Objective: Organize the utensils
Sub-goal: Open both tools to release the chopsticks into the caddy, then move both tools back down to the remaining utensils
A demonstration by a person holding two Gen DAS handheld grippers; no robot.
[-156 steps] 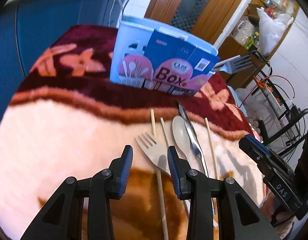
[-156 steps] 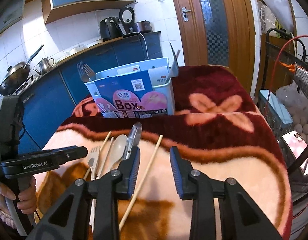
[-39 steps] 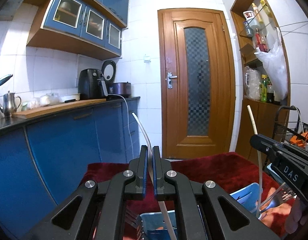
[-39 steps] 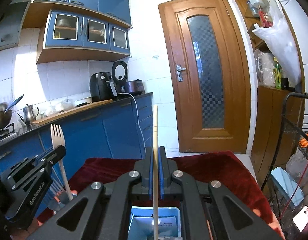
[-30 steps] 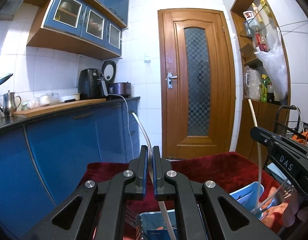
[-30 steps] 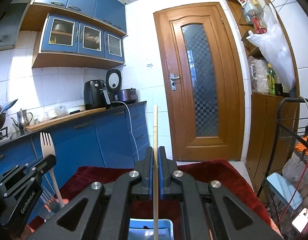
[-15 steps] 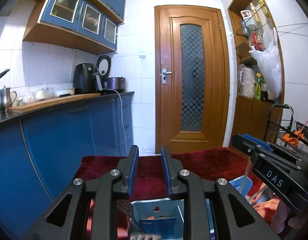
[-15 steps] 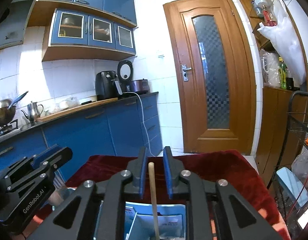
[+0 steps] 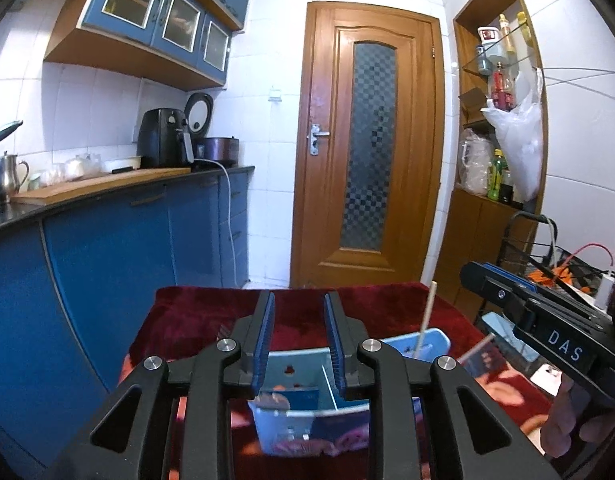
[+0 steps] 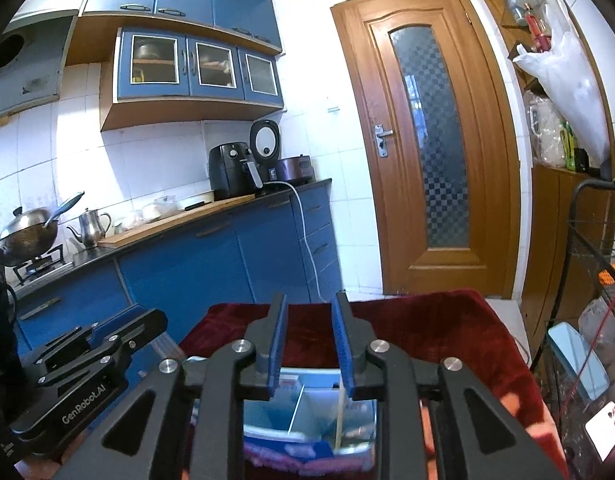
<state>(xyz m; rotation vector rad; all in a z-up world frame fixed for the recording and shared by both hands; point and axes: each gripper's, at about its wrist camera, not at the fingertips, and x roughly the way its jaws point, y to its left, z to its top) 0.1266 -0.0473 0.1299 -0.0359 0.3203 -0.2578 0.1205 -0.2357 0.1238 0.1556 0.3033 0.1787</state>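
Chopsticks, clamped upright a second ago, are now stood loose in the light blue holder box on the red-covered table, released by left gripper and right gripper, whose jaws are just parted narrowly and empty; this pair is judged stowed.

Pale-blue box, perhaps floral blanket

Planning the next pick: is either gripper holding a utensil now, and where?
Nothing held. Left gripper and right gripper have just opened; chopstick stands in the blue box.
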